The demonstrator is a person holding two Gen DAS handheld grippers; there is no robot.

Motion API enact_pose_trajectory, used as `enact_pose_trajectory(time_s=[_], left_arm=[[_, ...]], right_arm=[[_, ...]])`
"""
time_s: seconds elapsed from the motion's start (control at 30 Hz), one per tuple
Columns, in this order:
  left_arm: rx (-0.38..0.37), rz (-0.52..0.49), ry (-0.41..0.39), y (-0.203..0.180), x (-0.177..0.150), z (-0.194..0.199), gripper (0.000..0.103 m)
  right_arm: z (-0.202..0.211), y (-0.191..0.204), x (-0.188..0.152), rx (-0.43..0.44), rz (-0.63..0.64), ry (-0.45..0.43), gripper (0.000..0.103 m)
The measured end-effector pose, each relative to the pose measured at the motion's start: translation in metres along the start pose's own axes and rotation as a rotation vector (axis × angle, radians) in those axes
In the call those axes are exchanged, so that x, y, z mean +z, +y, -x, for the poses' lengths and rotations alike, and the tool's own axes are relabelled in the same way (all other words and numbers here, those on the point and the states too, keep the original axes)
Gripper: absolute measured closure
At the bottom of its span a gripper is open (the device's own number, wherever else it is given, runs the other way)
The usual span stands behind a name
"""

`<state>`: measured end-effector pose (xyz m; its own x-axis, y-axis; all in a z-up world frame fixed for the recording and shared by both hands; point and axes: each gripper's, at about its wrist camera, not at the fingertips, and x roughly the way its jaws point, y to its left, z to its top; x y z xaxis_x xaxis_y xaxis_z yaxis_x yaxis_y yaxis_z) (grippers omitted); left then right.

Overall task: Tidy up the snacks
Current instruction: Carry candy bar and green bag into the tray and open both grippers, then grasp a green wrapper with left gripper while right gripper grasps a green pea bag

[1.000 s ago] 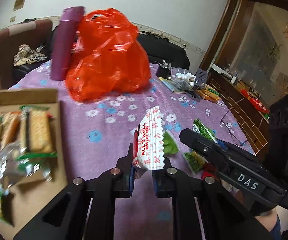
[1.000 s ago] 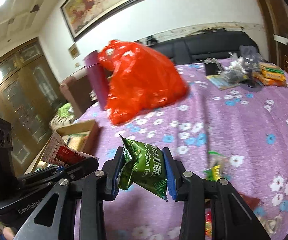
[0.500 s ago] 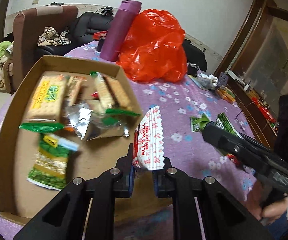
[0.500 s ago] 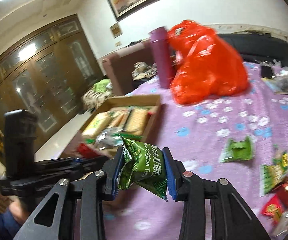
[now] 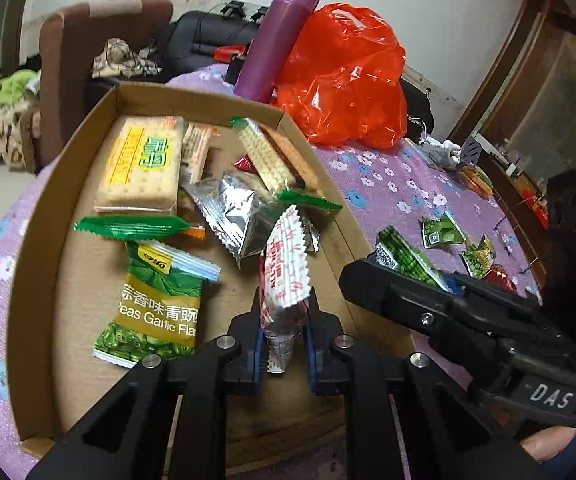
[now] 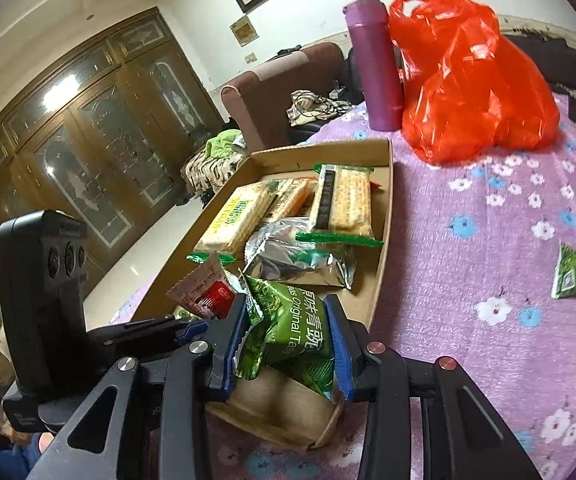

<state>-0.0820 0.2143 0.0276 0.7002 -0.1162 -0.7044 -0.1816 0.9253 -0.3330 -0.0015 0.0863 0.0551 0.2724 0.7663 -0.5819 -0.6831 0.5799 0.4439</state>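
Note:
My left gripper is shut on a red-and-white snack packet and holds it over the near part of the cardboard box. The box holds cracker packs, a silver pouch and a green peas bag. My right gripper is shut on a green peas packet above the box's near right corner. The right gripper also shows in the left wrist view, beside the box's right wall. The left gripper's packet shows in the right wrist view.
A purple flowered cloth covers the table. A red plastic bag and a purple flask stand behind the box. Several loose green and red snack packets lie to the right. An armchair stands beyond the table.
Both grippers have swung left from the open tablecloth to over the cardboard box, each still holding its packet. The box now fills the near view.

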Motion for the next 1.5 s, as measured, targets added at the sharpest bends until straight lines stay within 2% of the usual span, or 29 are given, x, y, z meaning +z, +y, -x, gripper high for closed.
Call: enact_pose_trajectory(time_s=[0.17,0.23,0.4,0.53,0.63,0.7,0.77,0.83,1.17,1.37,1.5], left_arm=[[-0.014,0.019,-0.006,0.004,0.000,0.002,0.088],[-0.024,0.021,-0.012,0.004,0.000,0.003,0.084],[-0.031,0.039,-0.049,0.007,0.001,0.010,0.062],[-0.045,0.059,-0.076,0.010,0.001,0.015,0.061],[-0.044,0.091,-0.123,0.016,0.001,0.023,0.056],[-0.047,0.122,-0.126,0.023,0.002,0.025,0.055],[-0.034,0.149,-0.121,0.029,0.003,0.025,0.055],[-0.006,0.150,-0.126,0.031,0.005,0.028,0.055],[0.040,0.106,-0.178,0.022,0.016,0.052,0.053],[0.023,0.034,-0.157,-0.009,0.017,0.047,0.052],[0.012,-0.028,-0.142,-0.033,0.016,0.043,0.052]], right_arm=[[-0.009,-0.014,0.000,0.040,-0.051,0.023,0.060],[-0.010,-0.015,0.001,0.041,-0.055,0.016,0.059],[-0.007,-0.021,0.002,0.058,-0.077,0.007,0.059],[-0.004,-0.018,0.002,0.074,-0.066,-0.004,0.059],[-0.003,-0.015,0.000,0.115,-0.057,0.007,0.059],[-0.005,-0.012,-0.001,0.145,-0.047,0.025,0.059],[-0.010,-0.008,-0.004,0.165,-0.023,0.061,0.059],[-0.008,-0.002,-0.005,0.172,0.001,0.059,0.059],[0.037,-0.021,0.012,0.087,-0.081,-0.045,0.059],[0.070,-0.049,0.014,0.037,-0.155,-0.080,0.059],[0.103,-0.083,0.014,-0.021,-0.215,-0.139,0.056]])
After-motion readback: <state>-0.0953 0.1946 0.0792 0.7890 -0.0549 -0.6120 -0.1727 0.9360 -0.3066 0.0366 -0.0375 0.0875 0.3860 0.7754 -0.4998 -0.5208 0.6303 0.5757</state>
